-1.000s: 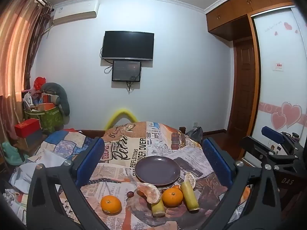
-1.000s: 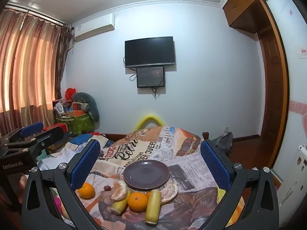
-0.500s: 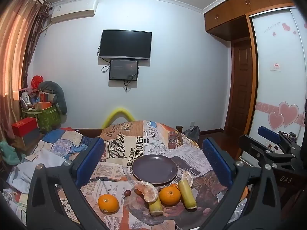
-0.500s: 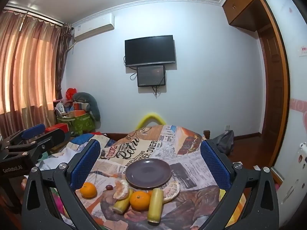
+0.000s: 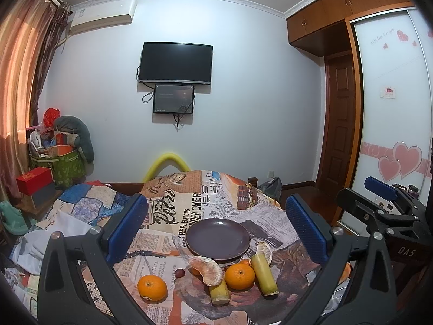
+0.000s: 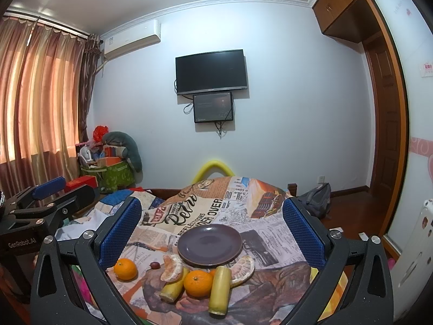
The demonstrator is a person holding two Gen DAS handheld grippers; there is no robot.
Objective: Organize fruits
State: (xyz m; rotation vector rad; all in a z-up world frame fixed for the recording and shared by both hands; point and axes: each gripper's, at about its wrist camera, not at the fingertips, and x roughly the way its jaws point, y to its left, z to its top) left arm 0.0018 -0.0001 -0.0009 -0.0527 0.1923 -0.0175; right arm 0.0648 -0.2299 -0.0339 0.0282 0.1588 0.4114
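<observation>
Newspaper-print tablecloth (image 5: 186, 214), plate (image 5: 217, 239), fruit clustered beside

A dark television (image 5: 175, 62) hangs above a smaller screen (image 5: 173, 98), curtains (image 6: 38, 100) drawn leftward.

Pale blue-white wall (image 5: 257, 108) with black TV (image 5: 175, 62) and smaller screen (image 5: 173, 98) below, air conditioner (image 5: 102, 16) upper left, backlit orange curtains (image 6: 35, 94) — wooden door (image 5: 338, 124) and overhead cabinets (image 5: 338, 2) right, cluttered green bin (image 5: 65, 162) in corner.
</observation>
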